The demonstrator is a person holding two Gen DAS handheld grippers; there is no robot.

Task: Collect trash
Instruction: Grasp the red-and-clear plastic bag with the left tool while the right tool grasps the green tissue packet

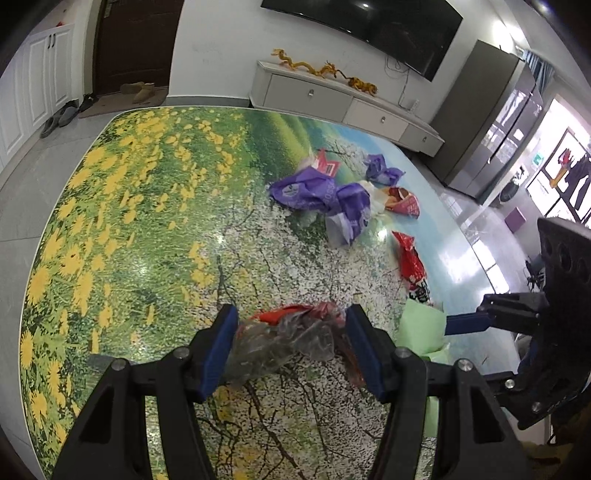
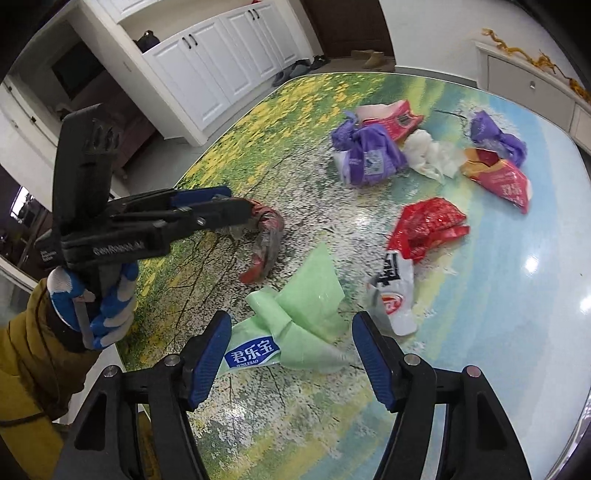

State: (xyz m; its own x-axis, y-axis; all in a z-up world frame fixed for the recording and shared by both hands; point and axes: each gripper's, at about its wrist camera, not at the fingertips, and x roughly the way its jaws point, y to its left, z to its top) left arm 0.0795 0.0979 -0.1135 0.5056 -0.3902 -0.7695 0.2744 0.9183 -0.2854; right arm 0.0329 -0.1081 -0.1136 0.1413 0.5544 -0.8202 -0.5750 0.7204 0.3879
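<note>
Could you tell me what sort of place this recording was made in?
Probably a home living room: a wall-mounted television above a low media cabinet, shoes by a dark door, and a table with a flower-meadow print, strewn with wrappers.

The counter (image 2: 498, 332) has a glossy printed top showing yellow flowers, white blossom and blue sky. Lying on it: a pale green plastic bag (image 2: 303, 314) near the front edge, a crumpled red and clear wrapper (image 2: 266, 243) just beside it, a white and red packet (image 2: 395, 299), a red foil wrapper (image 2: 424, 225), purple bags (image 2: 365, 155), white tissue (image 2: 432, 155) and a red carton (image 2: 498, 181) farther back.
</note>
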